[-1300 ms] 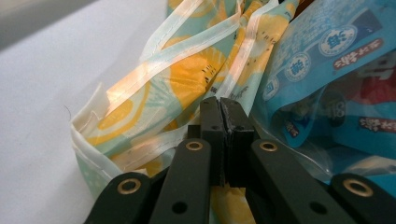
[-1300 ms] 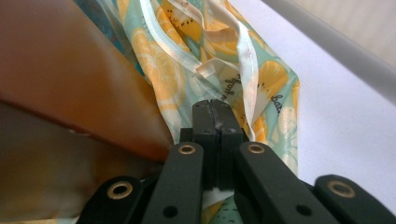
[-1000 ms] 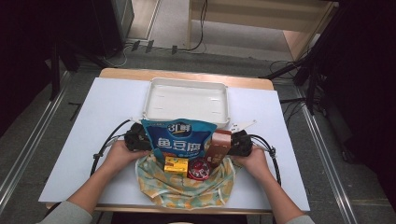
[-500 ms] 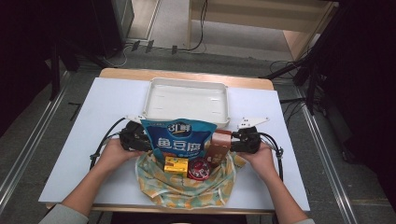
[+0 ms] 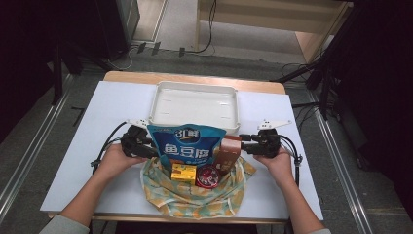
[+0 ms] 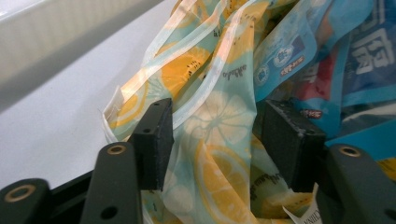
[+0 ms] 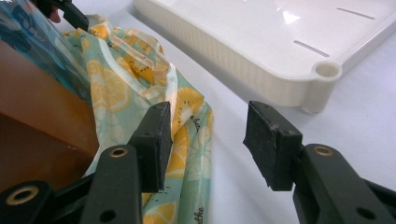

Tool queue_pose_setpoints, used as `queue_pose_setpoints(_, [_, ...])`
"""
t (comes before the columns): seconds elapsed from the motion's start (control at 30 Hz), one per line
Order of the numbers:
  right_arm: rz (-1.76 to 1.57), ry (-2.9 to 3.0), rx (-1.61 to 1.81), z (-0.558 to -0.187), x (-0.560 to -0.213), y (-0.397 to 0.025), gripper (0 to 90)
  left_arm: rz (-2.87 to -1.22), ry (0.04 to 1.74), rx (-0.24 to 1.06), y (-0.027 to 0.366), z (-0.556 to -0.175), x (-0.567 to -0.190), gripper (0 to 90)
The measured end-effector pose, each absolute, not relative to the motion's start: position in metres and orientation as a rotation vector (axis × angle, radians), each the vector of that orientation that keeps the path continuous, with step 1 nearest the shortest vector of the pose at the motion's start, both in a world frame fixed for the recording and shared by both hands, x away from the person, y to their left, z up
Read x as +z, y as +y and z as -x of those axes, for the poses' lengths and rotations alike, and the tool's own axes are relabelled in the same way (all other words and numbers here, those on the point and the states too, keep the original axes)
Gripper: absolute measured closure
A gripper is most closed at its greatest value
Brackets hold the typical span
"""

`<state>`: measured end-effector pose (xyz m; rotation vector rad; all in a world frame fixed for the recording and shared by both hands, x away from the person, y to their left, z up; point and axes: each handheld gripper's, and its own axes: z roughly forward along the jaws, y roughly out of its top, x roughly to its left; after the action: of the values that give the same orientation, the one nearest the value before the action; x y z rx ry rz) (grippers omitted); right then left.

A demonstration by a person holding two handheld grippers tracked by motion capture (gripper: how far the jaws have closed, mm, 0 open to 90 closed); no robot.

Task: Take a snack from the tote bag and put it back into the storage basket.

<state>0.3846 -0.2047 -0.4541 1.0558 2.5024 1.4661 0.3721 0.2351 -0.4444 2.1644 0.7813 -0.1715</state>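
A lemon-print cloth bag (image 5: 195,197) lies at the table's front middle. On its opening sit a blue snack pouch (image 5: 187,145), a brown box (image 5: 228,152), a small yellow box (image 5: 183,171) and a red round tin (image 5: 208,176). My left gripper (image 5: 150,147) is at the bag's left edge. It is open, with folds of the cloth bag (image 6: 219,135) lying between its jaws (image 6: 217,116). My right gripper (image 5: 245,140) is at the bag's right edge, also open (image 7: 210,116). The cloth bag's hem (image 7: 182,107) rests by its left jaw, and the brown box (image 7: 42,116) is to that jaw's left.
A white plastic tray (image 5: 195,90) stands empty just behind the bag, and its corner (image 7: 327,70) is close ahead of the right gripper. The white table (image 5: 97,112) has bare room to the left and right. Cables trail from both grippers.
Both grippers have drawn slightly outward from the bag, the left one leftward and the right one rightward. The bag and its contents have stayed put.
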Motion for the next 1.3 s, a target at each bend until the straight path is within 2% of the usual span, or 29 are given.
queue_pose_setpoints(0.13, [-1.050,2.504,1.442,-0.385,-0.454,-0.205,51.3,-2.160,0.775,-0.152,0.238,-0.370,-0.441,38.6])
queue_pose_setpoints(0.43, [-1.110,2.470,1.447,-0.389,-0.454,-0.214,51.5,-2.119,0.778,-0.130,0.246,-0.367,-0.432,38.9])
queue_pose_setpoints(0.67, [-1.123,2.452,1.446,-0.390,-0.453,-0.217,51.1,-2.122,0.795,-0.125,0.253,-0.365,-0.428,35.2])
queue_pose_setpoints(1.3, [-1.135,2.437,1.428,-0.393,-0.453,-0.217,51.1,-2.135,0.788,-0.105,0.264,-0.349,-0.398,40.7])
